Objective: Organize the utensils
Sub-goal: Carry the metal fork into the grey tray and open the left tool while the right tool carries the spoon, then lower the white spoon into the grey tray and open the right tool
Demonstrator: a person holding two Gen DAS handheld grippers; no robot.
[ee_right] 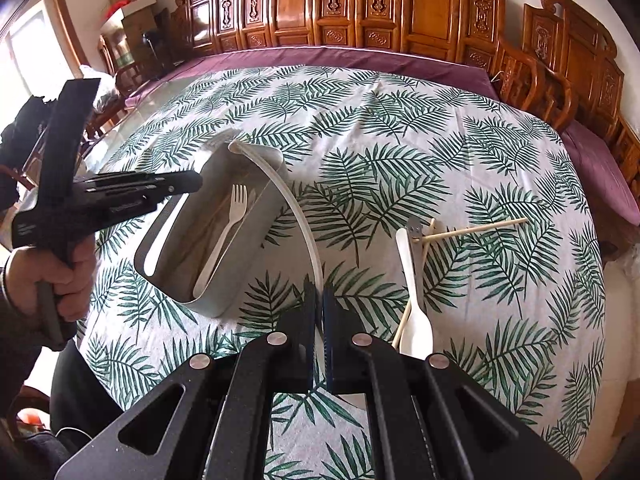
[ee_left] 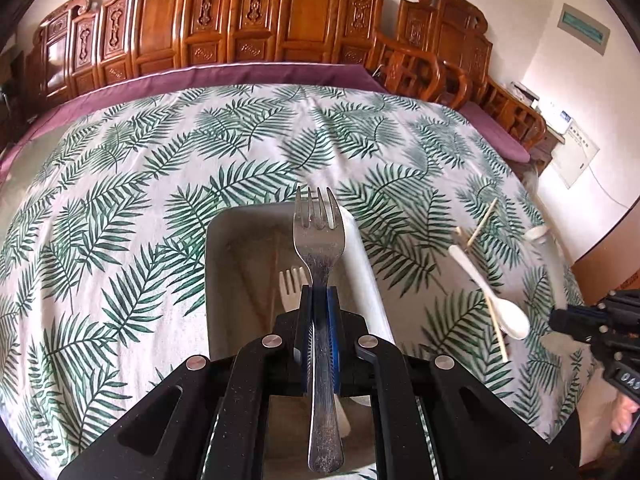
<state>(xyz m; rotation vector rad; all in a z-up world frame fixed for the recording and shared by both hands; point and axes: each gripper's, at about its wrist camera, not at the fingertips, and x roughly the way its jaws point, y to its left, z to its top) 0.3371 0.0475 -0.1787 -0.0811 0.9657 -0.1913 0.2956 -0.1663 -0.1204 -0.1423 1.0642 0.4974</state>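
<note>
My left gripper [ee_left: 320, 292] is shut on a metal fork [ee_left: 319, 236], tines pointing away, held above a white rectangular box [ee_left: 224, 280]. A white plastic fork [ee_left: 290, 286] lies inside the box; it also shows in the right wrist view [ee_right: 234, 216]. My right gripper [ee_right: 319, 300] is shut on the thin white lid [ee_right: 298, 216] of the box [ee_right: 208, 304], holding it up on edge beside the box. A white spoon [ee_right: 416, 304] and wooden chopsticks [ee_right: 476, 230] lie on the cloth to the right. The left gripper appears in the right wrist view [ee_right: 192, 182] over the box.
A leaf-print tablecloth [ee_right: 400, 140] covers the table, with a purple cloth [ee_right: 360, 58] at its far edge. Carved wooden chairs [ee_right: 520, 72] and panels line the back and right. A metal utensil handle [ee_right: 416, 240] lies by the spoon.
</note>
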